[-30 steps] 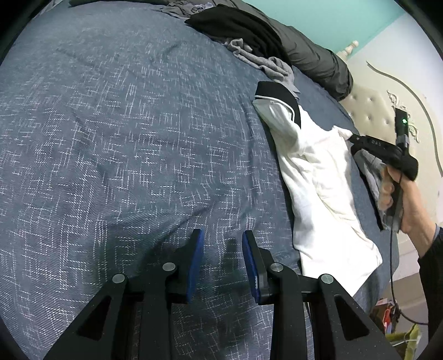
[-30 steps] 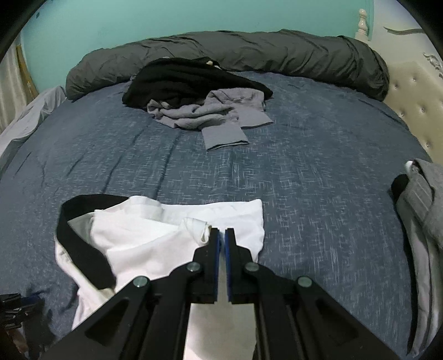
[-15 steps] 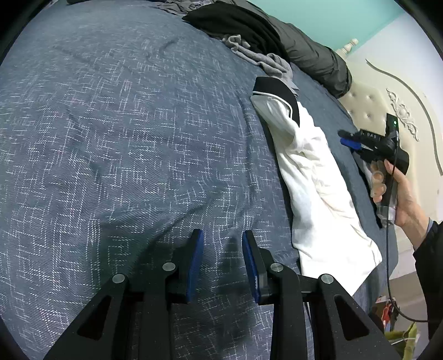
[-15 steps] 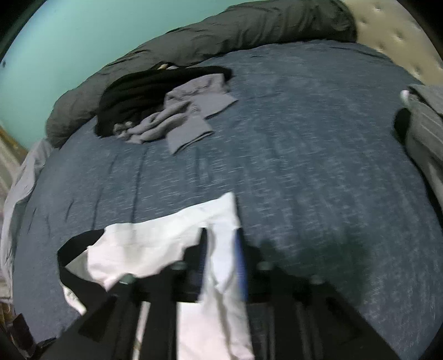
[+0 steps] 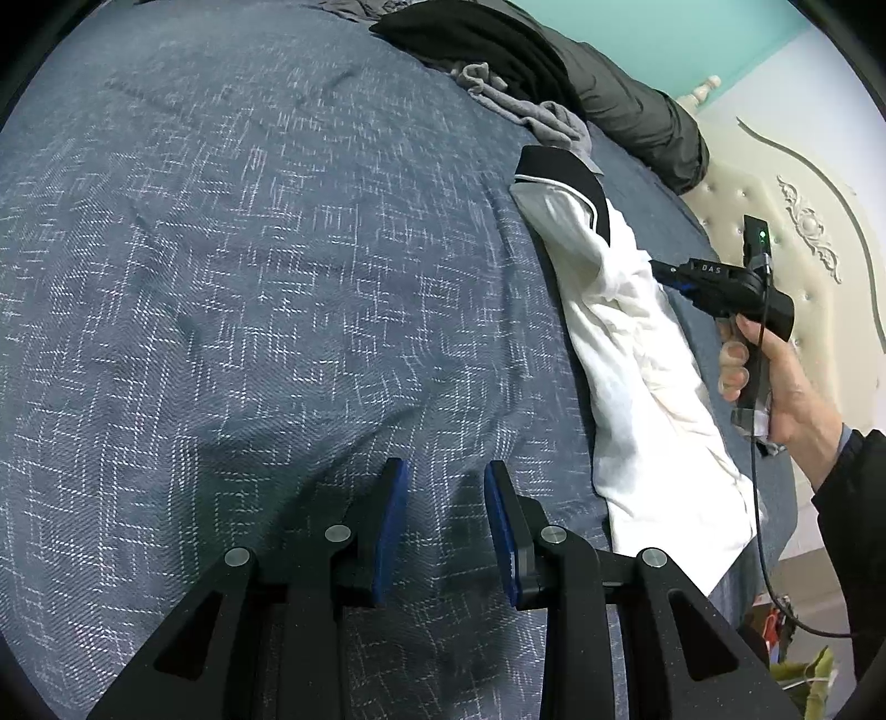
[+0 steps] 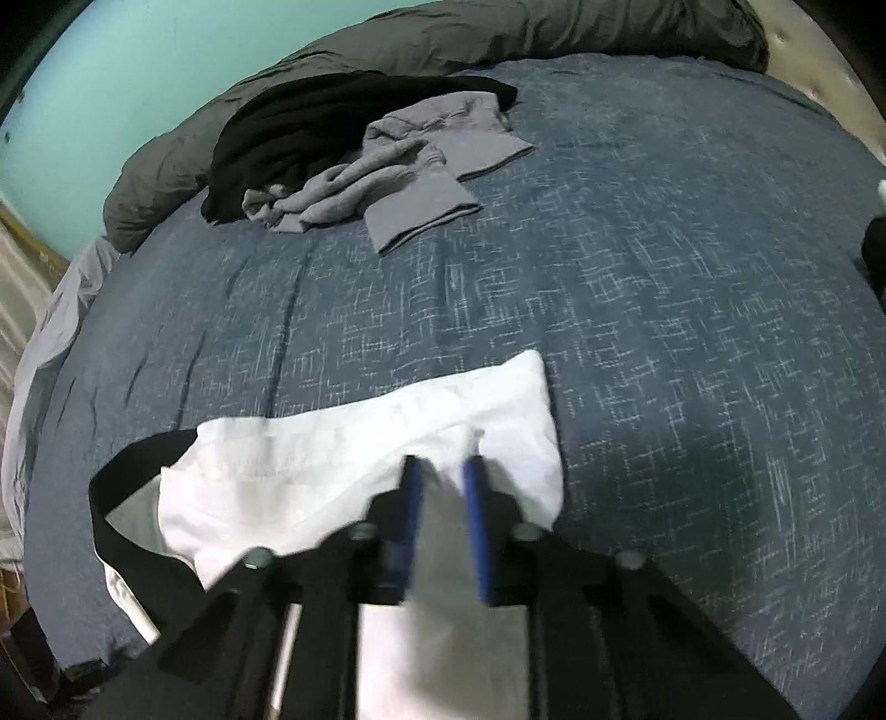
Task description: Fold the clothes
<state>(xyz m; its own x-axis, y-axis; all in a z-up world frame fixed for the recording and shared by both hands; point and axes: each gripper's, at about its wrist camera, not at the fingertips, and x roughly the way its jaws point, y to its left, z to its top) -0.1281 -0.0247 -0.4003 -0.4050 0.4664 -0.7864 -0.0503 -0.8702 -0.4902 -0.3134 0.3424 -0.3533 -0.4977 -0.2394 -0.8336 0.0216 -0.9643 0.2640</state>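
A white shirt (image 5: 637, 360) with a black collar band (image 5: 570, 171) lies stretched out near the right edge of the blue bedspread (image 5: 277, 249). In the right wrist view the white shirt (image 6: 332, 459) lies just under my right gripper (image 6: 443, 465), whose jaws are closing on a raised fold of it, with white cloth filling the narrow gap. From the left wrist view the right gripper (image 5: 662, 271), held by a hand (image 5: 775, 376), touches the shirt's far edge. My left gripper (image 5: 446, 471) hovers open over bare bedspread, holding nothing.
A crumpled grey garment (image 6: 398, 171) and a black one (image 6: 310, 122) lie at the far side of the bed, against a long dark rolled duvet (image 6: 498, 33). A cream tufted headboard (image 5: 775, 183) stands to the right. The bed edge drops off beyond the shirt.
The right gripper let go of the shirt's fold, opened, dropped lower and rolled, and now closes on the white cloth again. The left gripper has not moved.
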